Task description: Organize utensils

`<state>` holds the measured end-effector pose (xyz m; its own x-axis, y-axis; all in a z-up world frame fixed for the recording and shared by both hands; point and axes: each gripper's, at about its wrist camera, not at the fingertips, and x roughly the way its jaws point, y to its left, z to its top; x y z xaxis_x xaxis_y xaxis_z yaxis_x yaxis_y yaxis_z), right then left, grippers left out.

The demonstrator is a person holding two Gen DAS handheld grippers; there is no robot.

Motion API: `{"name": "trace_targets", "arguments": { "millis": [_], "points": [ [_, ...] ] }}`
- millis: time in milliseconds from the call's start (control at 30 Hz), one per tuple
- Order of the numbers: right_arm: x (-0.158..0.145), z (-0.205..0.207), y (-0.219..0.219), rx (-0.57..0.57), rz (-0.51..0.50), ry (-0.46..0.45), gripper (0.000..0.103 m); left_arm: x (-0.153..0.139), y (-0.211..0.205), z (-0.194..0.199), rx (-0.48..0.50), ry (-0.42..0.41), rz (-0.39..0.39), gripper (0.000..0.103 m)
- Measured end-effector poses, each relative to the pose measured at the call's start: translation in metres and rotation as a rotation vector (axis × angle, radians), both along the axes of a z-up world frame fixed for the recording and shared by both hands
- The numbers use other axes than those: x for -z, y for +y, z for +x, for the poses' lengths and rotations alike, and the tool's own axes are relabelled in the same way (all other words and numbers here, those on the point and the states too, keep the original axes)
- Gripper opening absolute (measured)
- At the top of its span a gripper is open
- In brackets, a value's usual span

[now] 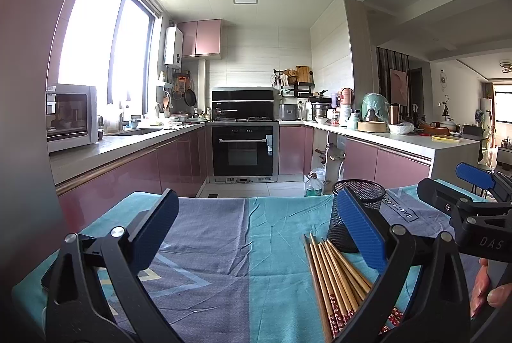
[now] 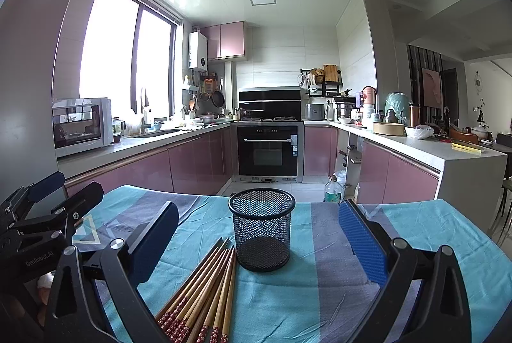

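Observation:
Several wooden chopsticks (image 2: pixel 204 285) with red patterned ends lie in a loose bundle on the teal and grey tablecloth (image 2: pixel 320 279), just in front and left of an upright black mesh cup (image 2: pixel 261 227). In the left wrist view the chopsticks (image 1: pixel 332 275) lie right of centre beside the mesh cup (image 1: pixel 355 208). My left gripper (image 1: pixel 259 208) is open above the cloth, nothing between its fingers. My right gripper (image 2: pixel 259 221) is open too, with the cup standing ahead between its fingers. Each gripper shows at the edge of the other's view.
The table ends just beyond the cup, with kitchen floor and a plastic bottle (image 2: pixel 332 186) past it. Pink cabinets, an oven (image 2: pixel 268 147) and counters line the room. A hand (image 1: pixel 489 288) holds the right gripper's handle at the far right.

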<state>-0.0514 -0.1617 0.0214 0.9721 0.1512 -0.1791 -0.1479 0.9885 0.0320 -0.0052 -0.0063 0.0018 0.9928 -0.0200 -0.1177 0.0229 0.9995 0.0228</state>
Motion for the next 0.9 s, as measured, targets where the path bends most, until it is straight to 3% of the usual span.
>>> {"name": "trace_targets", "arguments": {
  "millis": [900],
  "points": [
    [-0.0002,-0.0038,-0.0017,0.011,0.003,-0.009,0.097,-0.0031,-0.0013,-0.0036,0.005,0.002,-0.005,0.097]
  ]
}}
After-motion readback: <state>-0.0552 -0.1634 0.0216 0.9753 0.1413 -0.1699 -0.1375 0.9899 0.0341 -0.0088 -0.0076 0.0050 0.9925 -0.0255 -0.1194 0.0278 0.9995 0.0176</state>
